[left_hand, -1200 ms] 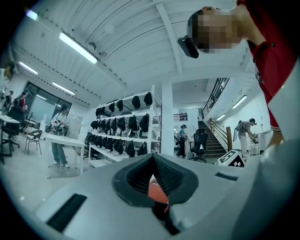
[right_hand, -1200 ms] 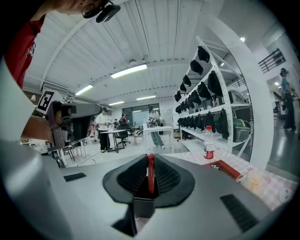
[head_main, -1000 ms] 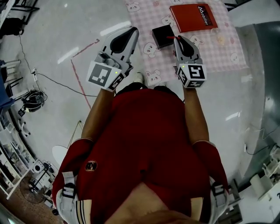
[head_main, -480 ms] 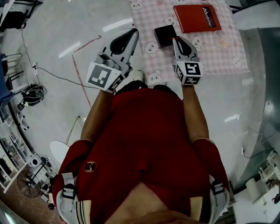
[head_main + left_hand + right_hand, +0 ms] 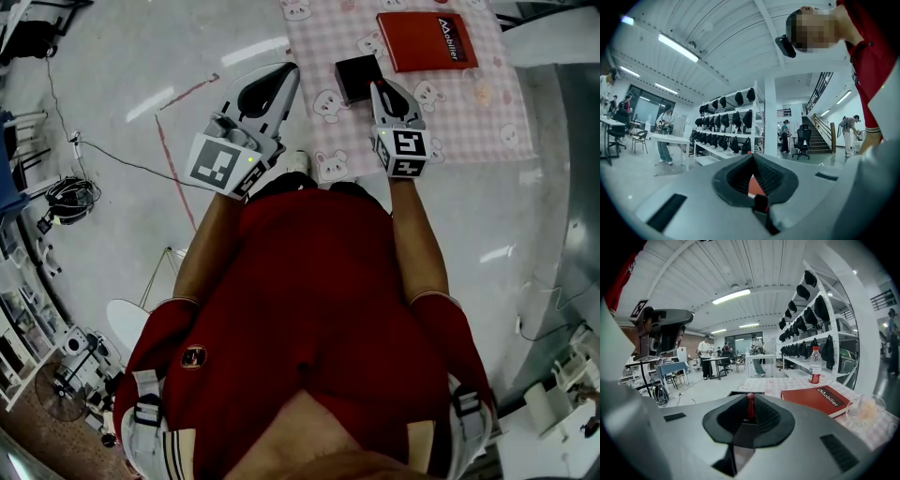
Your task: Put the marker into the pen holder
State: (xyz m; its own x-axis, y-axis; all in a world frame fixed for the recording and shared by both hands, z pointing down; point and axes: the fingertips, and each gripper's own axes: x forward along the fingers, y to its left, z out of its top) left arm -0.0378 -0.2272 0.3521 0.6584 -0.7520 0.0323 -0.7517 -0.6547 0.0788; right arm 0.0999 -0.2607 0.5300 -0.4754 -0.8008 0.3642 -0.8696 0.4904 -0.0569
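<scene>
My right gripper (image 5: pixel 379 87) is shut on a red marker (image 5: pixel 750 406), which stands upright between its jaws. The gripper's tip is just beside the right edge of the black square pen holder (image 5: pixel 359 77) on the pink checked tablecloth (image 5: pixel 469 103). In the right gripper view the holder's dark rim (image 5: pixel 746 393) lies right behind the marker. My left gripper (image 5: pixel 284 73) hovers off the table's left side over the floor. Its jaws meet at the tip with nothing held.
A red book (image 5: pixel 427 39) lies on the cloth beyond the holder, to the right. A water bottle (image 5: pixel 815 365) and a clear glass (image 5: pixel 865 409) stand further right. Cables (image 5: pixel 103 169) run over the floor at the left.
My right gripper has sunk a little with the marker and sits closer to the pen holder. The left gripper has kept its place.
</scene>
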